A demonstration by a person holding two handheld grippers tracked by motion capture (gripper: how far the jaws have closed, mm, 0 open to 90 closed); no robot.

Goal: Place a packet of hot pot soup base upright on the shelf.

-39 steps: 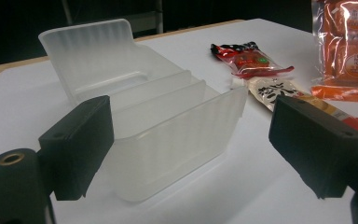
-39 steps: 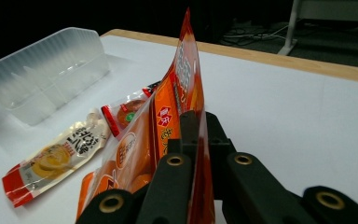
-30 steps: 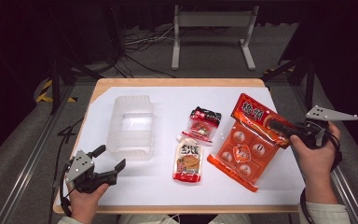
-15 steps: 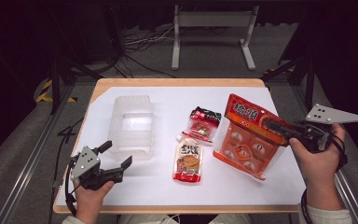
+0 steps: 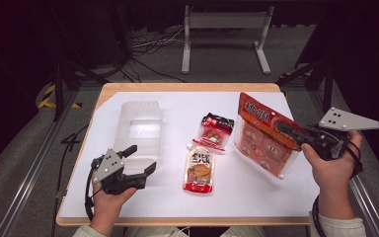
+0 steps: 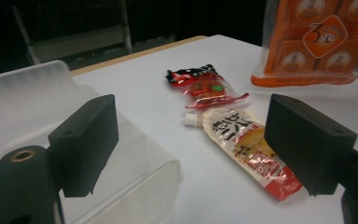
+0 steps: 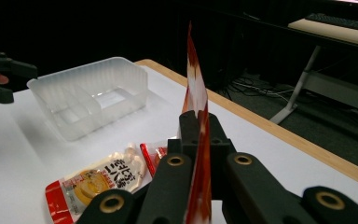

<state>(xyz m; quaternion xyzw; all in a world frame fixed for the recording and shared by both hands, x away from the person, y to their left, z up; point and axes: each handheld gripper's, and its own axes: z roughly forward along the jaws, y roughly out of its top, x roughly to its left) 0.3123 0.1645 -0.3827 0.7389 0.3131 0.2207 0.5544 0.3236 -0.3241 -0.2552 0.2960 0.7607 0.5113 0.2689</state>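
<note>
Black tongs (image 5: 137, 159) with brass-ringed screw holes, grey three-cornered plates, black cables, pale sleeves

The orange packet (image 5: 264, 139) is a large, flat, see-through bag with an orange printed top and several round-marked orange portions showing inside. It is lifted at the right side of the table, tilted, its upper edge raised and its lower corner close to the white sheet. Seen edge-on in the right gripper view, the packet (image 7: 196, 116) stands nearly upright.

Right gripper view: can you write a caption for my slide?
Right gripper clamps the big orange snack bag edge-on above the white table, clear plastic bin beyond.
</note>
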